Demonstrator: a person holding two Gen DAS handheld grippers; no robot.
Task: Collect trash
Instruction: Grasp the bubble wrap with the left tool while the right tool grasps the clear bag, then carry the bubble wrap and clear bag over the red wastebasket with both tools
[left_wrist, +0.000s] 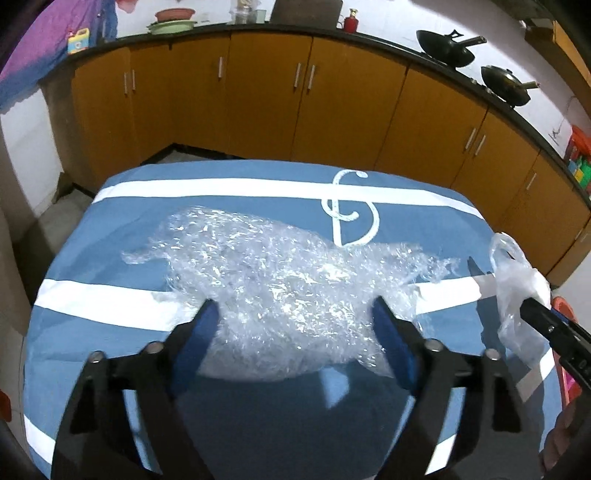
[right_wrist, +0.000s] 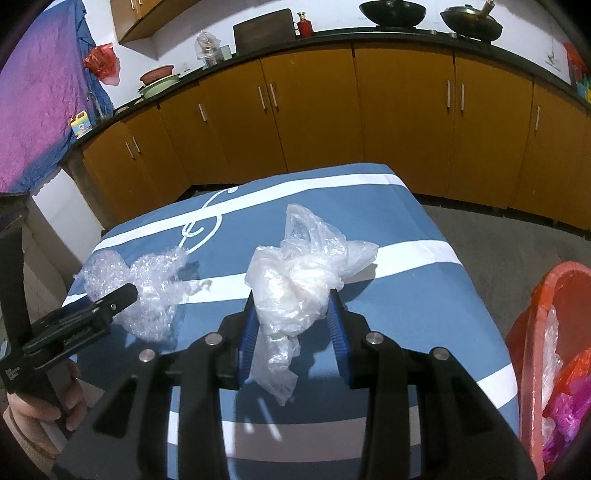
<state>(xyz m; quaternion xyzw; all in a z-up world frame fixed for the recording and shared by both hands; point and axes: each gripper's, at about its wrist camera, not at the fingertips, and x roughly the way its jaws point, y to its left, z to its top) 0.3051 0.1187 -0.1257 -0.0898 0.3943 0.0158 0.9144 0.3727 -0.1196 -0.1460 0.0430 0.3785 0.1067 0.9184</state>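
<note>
A crumpled sheet of clear bubble wrap (left_wrist: 280, 280) lies on the blue, white-striped tablecloth (left_wrist: 110, 343). My left gripper (left_wrist: 293, 314) is open and straddles the wrap's near end; the sheet spreads past both fingers and rests on the table. The right wrist view shows this gripper (right_wrist: 125, 295) from the side, over the same bubble wrap (right_wrist: 155, 284). My right gripper (right_wrist: 293, 317) is shut on a bunched clear plastic bag (right_wrist: 299, 273), which is held above the cloth with a tail hanging below the fingers. At the left wrist view's right edge, the bag (left_wrist: 517, 288) covers the right gripper (left_wrist: 528, 308).
A red bin (right_wrist: 528, 332) holding plastic trash stands off the table's right side. Orange cabinets (left_wrist: 266, 103) under a dark counter run behind the table, with woks (left_wrist: 447, 48) on top. A person's hand (right_wrist: 37, 410) grips the left tool's handle.
</note>
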